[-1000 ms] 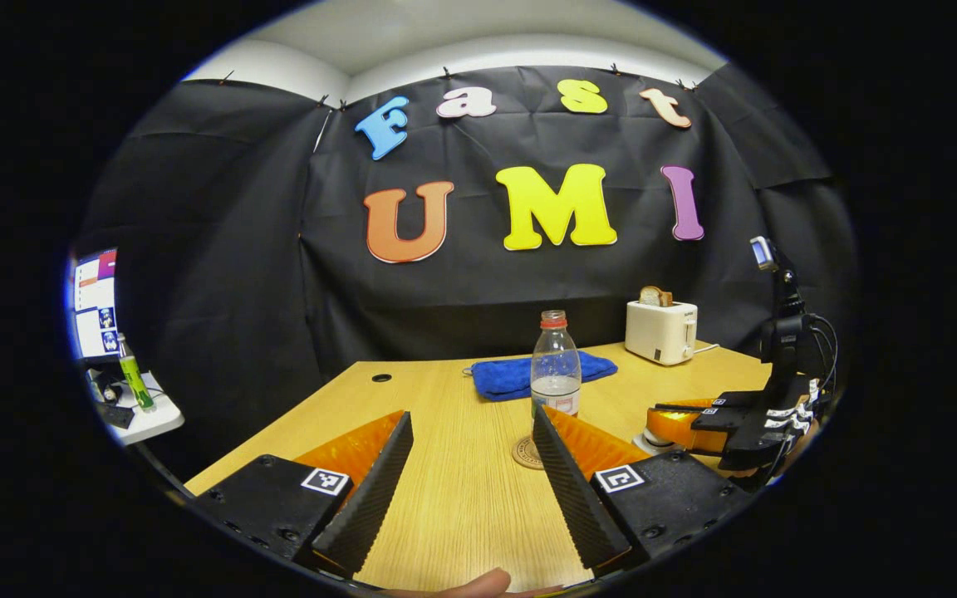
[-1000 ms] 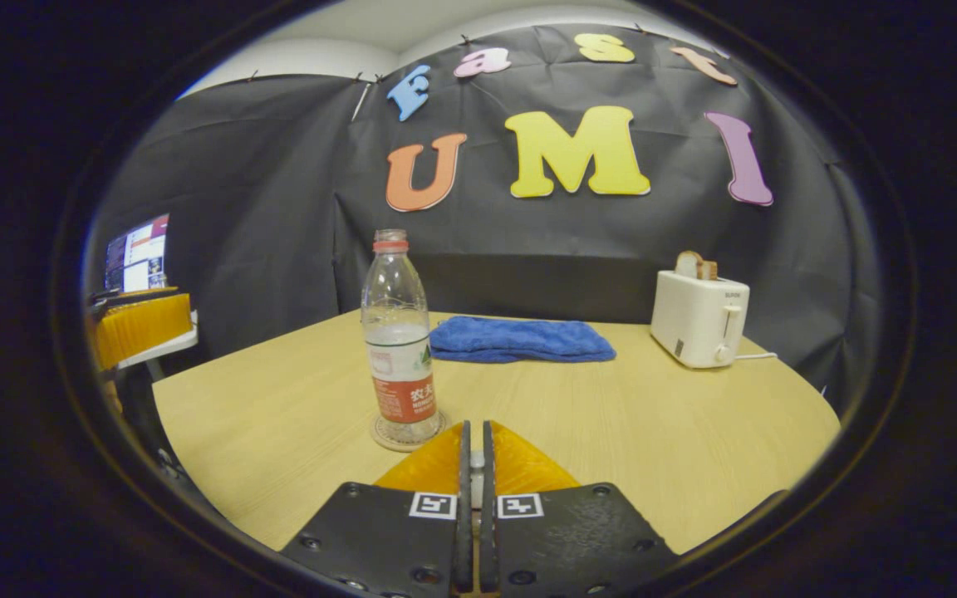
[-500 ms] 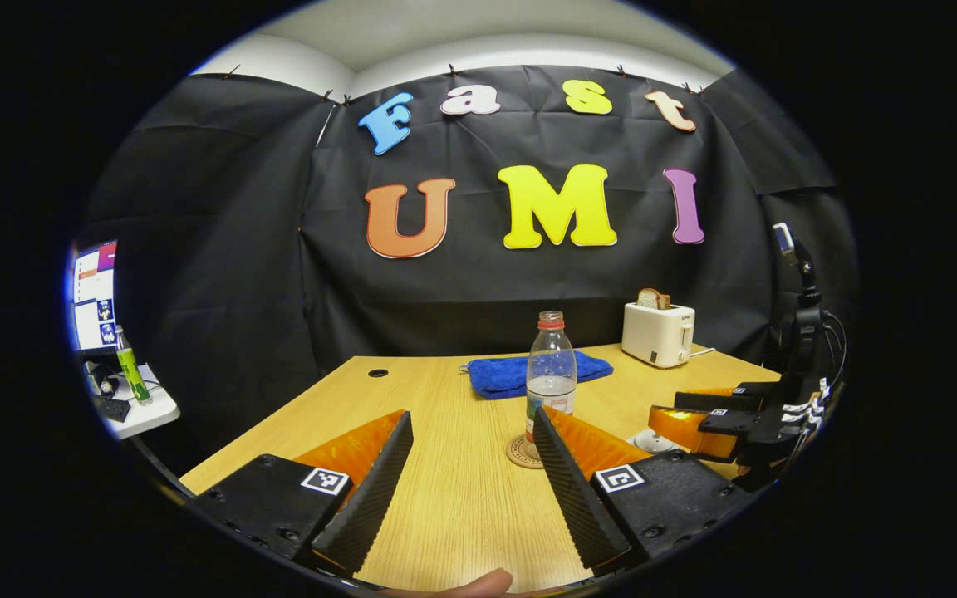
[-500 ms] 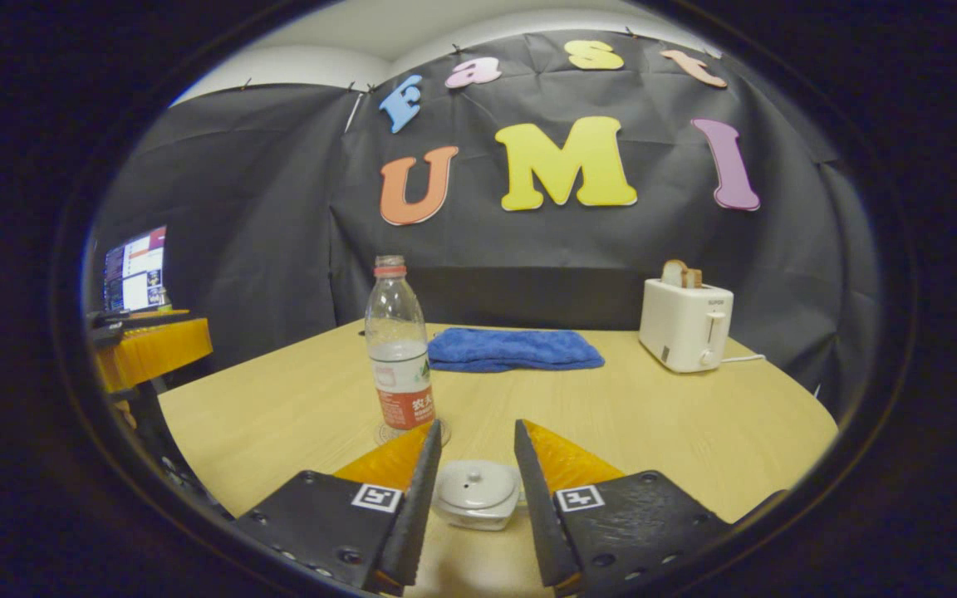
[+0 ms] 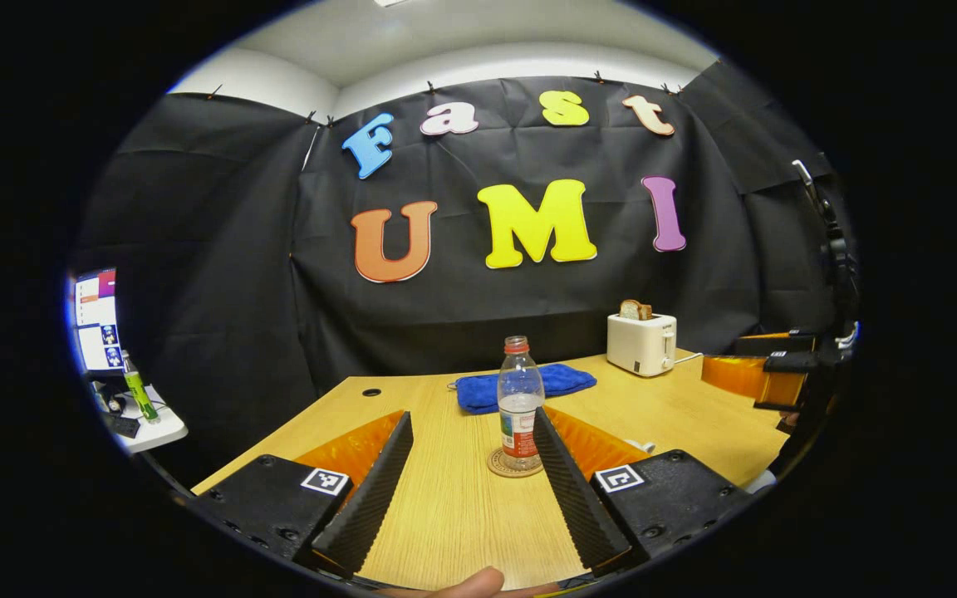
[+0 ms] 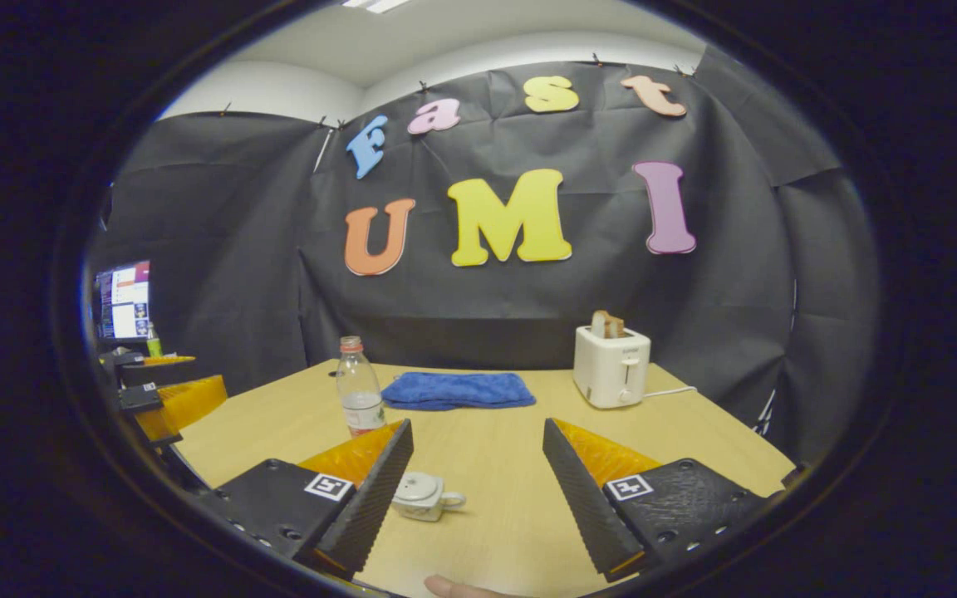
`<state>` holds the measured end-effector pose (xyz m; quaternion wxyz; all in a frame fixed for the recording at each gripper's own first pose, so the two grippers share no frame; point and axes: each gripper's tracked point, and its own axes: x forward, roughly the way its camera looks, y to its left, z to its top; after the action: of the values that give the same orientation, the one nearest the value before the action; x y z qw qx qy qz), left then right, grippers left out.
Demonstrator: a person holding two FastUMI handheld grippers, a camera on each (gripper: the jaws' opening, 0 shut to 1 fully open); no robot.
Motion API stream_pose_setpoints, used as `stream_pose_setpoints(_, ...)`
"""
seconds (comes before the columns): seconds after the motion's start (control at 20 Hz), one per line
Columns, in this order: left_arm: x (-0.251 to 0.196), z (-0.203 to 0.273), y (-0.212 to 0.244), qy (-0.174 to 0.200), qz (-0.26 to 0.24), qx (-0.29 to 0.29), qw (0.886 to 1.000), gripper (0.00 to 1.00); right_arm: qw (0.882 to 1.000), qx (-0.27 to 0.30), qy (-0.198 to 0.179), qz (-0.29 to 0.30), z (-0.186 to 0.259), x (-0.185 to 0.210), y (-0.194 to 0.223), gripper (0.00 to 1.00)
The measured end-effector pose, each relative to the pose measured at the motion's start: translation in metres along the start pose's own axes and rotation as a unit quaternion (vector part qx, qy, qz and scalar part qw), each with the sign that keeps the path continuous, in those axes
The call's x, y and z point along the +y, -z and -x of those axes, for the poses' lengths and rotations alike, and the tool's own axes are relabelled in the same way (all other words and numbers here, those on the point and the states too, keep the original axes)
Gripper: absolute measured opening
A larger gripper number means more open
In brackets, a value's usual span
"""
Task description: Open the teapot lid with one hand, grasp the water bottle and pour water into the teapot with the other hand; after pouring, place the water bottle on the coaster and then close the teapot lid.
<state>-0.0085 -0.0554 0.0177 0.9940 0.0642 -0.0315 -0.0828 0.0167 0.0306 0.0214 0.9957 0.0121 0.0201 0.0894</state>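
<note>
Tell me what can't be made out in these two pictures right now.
- Teapot, right gripper view: its left side is hidden behind a finger.
- Coaster, left gripper view: its right edge is behind a finger.
- Water bottle label: too small.

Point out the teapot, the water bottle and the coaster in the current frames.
teapot [image 6: 419, 494], right gripper view, on its lidded white body.
water bottle [image 5: 520, 399], left gripper view, on its clear midsection.
coaster [image 5: 502, 468], left gripper view, on the rim showing beside the bottle's base.
</note>
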Motion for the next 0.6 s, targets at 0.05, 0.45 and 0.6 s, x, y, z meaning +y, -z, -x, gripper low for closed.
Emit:
stream_pose_setpoints(0.05,-0.005,0.002,-0.003,0.0,0.005,-0.003,1.0,0.92,1.0,-0.002,0.005,0.0,0.008,-0.009,-0.003,0.95)
stream_pose_setpoints(0.45,-0.032,0.006,0.006,-0.004,-0.002,-0.009,1.0,0.92,1.0,0.001,-0.001,-0.03,0.034,-0.045,0.016,0.95)
stream_pose_setpoints(0.6,-0.033,0.0,0.024,-0.01,-0.008,0.017,1.0,0.92,1.0,-0.002,0.013,-0.024,0.032,-0.055,0.017,0.96)
